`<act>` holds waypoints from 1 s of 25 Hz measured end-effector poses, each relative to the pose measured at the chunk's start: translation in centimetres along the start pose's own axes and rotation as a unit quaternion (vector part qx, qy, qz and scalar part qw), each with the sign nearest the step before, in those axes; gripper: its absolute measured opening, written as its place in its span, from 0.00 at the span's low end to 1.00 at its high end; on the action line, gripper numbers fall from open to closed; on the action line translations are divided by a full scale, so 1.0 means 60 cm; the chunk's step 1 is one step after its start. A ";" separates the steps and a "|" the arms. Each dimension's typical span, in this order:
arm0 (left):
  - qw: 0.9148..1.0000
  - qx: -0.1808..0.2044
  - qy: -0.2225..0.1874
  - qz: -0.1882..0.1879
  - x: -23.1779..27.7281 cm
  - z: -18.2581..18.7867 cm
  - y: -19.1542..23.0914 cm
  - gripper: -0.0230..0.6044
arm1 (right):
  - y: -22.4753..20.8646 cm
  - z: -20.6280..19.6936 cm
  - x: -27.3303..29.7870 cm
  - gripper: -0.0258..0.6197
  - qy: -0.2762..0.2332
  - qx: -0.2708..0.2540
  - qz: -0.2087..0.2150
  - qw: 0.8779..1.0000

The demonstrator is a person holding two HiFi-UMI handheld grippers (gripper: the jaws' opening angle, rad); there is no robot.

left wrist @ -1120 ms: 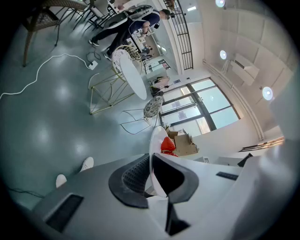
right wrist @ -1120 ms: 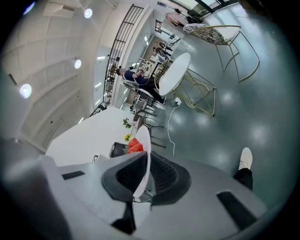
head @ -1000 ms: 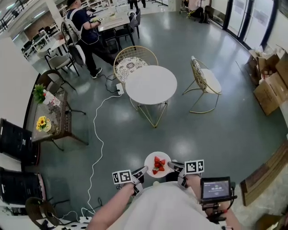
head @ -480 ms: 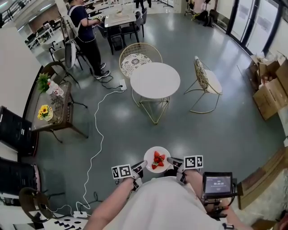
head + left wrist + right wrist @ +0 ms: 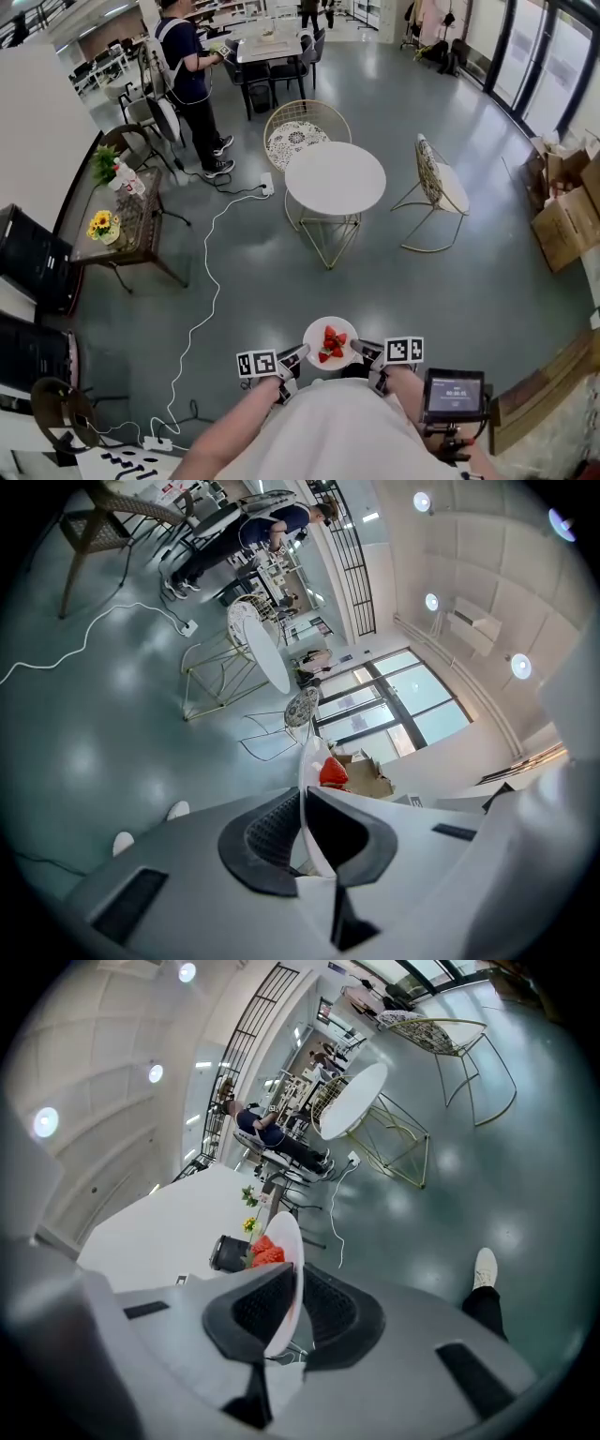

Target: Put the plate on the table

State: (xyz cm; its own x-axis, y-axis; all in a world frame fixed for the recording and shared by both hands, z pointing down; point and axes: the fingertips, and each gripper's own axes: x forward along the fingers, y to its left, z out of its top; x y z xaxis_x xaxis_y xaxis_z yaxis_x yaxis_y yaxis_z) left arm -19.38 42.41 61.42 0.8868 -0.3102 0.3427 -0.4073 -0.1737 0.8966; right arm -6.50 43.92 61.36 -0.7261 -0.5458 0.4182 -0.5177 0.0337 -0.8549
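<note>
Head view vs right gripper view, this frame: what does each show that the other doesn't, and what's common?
Head view only: the left gripper at the rim of the plate, the handheld screen and the cardboard boxes.
Right gripper view only: the right gripper with its fingers shut on the plate's rim, seen edge-on, and a white shoe on the floor.
Both: the plate with strawberries, the round white table, the wire chairs and the standing person.

White plate — strawberries — level, aloft
</note>
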 end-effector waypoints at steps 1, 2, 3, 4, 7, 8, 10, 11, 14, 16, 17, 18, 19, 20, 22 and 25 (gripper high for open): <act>1.000 -0.001 0.000 -0.001 0.001 -0.007 0.000 0.06 | -0.002 -0.004 -0.005 0.08 0.000 0.000 0.000 1.000; 1.000 -0.002 -0.001 -0.001 0.001 -0.013 -0.001 0.06 | 0.000 -0.008 -0.009 0.08 0.001 0.001 0.001 1.000; 1.000 -0.004 -0.001 -0.001 -0.001 -0.016 -0.004 0.06 | 0.004 -0.010 -0.014 0.08 0.003 0.002 0.000 1.000; 1.000 -0.005 -0.001 0.000 -0.004 -0.018 -0.009 0.06 | 0.010 -0.011 -0.019 0.07 0.005 0.002 -0.002 1.000; 1.000 -0.007 0.003 0.001 -0.001 -0.017 -0.030 0.06 | 0.024 -0.001 -0.037 0.08 0.009 -0.005 -0.007 1.000; 1.000 -0.006 0.005 0.002 0.003 -0.018 -0.035 0.06 | 0.024 0.002 -0.045 0.08 0.011 -0.007 -0.010 1.000; 1.000 -0.004 0.010 0.003 0.013 -0.018 -0.039 0.06 | 0.013 0.007 -0.057 0.08 0.011 -0.016 -0.025 0.999; 1.000 -0.004 0.012 0.003 0.016 -0.018 -0.039 0.06 | 0.006 0.008 -0.060 0.08 0.011 -0.019 -0.033 0.999; 1.000 -0.012 0.011 0.005 0.011 -0.024 -0.030 0.06 | -0.002 0.000 -0.053 0.08 0.020 -0.024 -0.037 0.999; 1.000 -0.018 0.006 0.007 0.004 -0.026 -0.030 0.06 | 0.003 0.001 -0.048 0.08 0.027 -0.034 -0.028 0.999; 1.000 -0.019 0.002 0.008 0.002 -0.024 -0.032 0.06 | 0.005 0.005 -0.049 0.08 0.031 -0.040 -0.029 0.998; 1.000 -0.019 -0.001 0.008 0.001 -0.021 -0.033 0.06 | 0.005 0.010 -0.049 0.08 0.034 -0.045 -0.032 0.998; 1.000 -0.020 -0.005 0.009 0.000 -0.016 -0.034 0.06 | 0.004 0.015 -0.048 0.08 0.037 -0.051 -0.038 0.997; 1.000 -0.020 -0.008 0.011 -0.002 -0.013 -0.033 0.06 | 0.002 0.018 -0.046 0.08 0.042 -0.058 -0.043 0.996; 1.000 -0.020 -0.015 0.018 -0.009 -0.008 -0.027 0.06 | -0.007 0.022 -0.038 0.08 0.052 -0.076 -0.053 0.994; 0.999 -0.023 -0.032 0.031 -0.033 0.003 -0.016 0.06 | 0.005 0.019 -0.002 0.08 0.067 -0.085 -0.024 0.994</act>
State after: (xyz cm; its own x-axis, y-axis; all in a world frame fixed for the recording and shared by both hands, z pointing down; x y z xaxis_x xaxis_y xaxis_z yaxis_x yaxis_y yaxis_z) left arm -20.80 43.02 59.81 0.8436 -0.3787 0.3807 -0.4493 -0.1095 0.8866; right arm -6.03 43.04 60.70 -0.7472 -0.4338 0.5036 -0.6132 0.1574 -0.7741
